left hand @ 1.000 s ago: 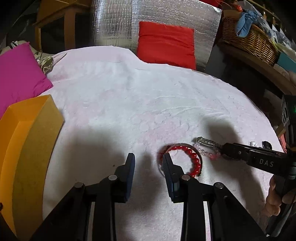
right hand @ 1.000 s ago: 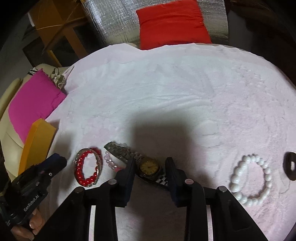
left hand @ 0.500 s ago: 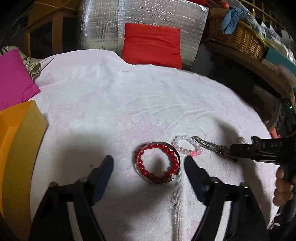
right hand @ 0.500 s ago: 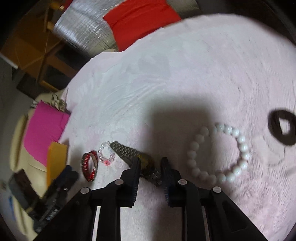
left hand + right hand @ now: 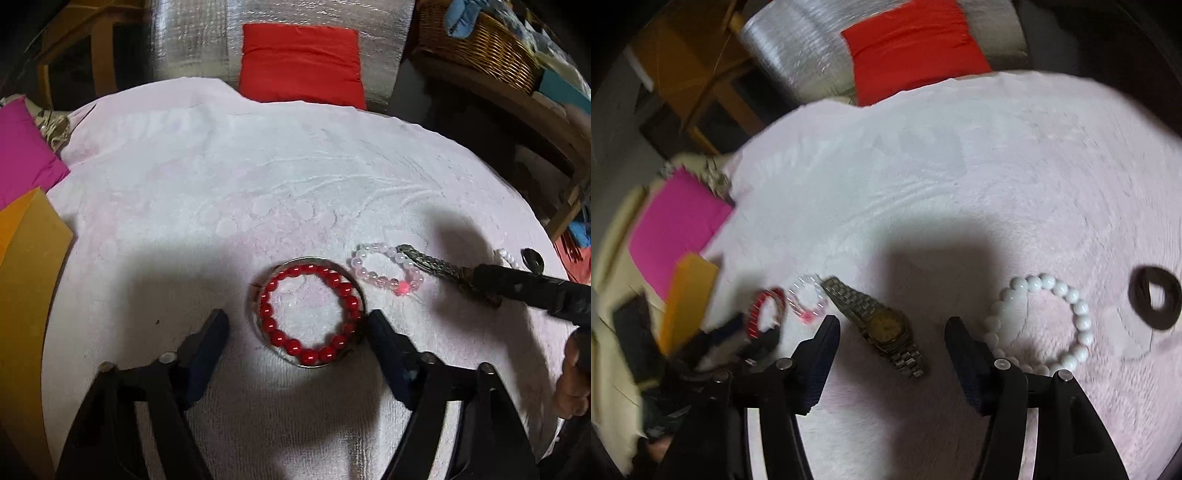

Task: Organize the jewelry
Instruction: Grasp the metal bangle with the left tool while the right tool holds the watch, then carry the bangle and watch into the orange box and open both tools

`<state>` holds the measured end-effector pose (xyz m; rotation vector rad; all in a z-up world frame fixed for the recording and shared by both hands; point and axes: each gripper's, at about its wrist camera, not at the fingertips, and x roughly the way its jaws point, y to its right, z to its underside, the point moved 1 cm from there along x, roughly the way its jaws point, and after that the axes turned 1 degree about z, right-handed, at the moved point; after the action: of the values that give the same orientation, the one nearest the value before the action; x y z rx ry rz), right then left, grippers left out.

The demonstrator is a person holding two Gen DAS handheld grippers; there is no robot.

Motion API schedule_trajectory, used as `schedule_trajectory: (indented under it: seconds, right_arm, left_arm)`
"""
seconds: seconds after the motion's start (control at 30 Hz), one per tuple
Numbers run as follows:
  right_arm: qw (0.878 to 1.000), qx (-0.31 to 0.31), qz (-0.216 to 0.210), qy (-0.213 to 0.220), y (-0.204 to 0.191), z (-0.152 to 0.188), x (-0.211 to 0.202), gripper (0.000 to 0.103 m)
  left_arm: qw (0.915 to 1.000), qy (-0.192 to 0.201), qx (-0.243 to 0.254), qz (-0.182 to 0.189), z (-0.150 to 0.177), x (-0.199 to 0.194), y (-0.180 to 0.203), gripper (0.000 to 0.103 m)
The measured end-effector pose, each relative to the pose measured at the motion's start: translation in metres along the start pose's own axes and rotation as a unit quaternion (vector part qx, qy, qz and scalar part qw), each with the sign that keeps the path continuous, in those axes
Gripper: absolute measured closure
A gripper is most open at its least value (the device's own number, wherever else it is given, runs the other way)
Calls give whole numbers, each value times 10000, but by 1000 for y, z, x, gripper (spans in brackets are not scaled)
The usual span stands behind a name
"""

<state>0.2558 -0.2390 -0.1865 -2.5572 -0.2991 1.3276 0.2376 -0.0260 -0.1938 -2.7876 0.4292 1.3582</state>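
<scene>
Left wrist view: the left hand-held gripper is spread wide, its fingers flanking the red bracelet, which lies flat inside a metal bangle on the pink towel. A second ago those fingers stood closer together. Just right, a clear bracelet touches the watch band.

Right wrist view: the right hand-held gripper is also spread (half a second ago it was nearly pressed together on the watch). The watch lies free between its fingers, long axis running from upper left to lower right. A white bracelet lies just right.
</scene>
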Motion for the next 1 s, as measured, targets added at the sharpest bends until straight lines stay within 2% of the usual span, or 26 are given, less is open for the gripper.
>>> schedule_trajectory:
  seconds: [0.03,0.1,0.2,0.53,0.77,1.0]
  right_arm:
    - [9996,-206,165,42,-6,1,2,49]
    - [9974,-490,514,81,-14,5,5,61]
    - [9974,-519,486,100,-16,6,3,71]
    - [9979,-476,428,131,-20,4,-1,74]
    - [9992,-352,26,200,-25,5,-17,74]
    - [9979,290,-544,222,-8,9,-42,75]
  left_arm:
    - [10000,8,14,52,1,-1,0,42]
    - [10000,7,25,74,1,-2,0,42]
    - [9999,1,66,109,1,-4,-2,43]
    - [9993,323,27,202,-4,-34,-13,43]
    - [9992,398,-13,16,-5,-40,-22,43]
    - [9991,429,45,-59,-4,-44,-21,43]
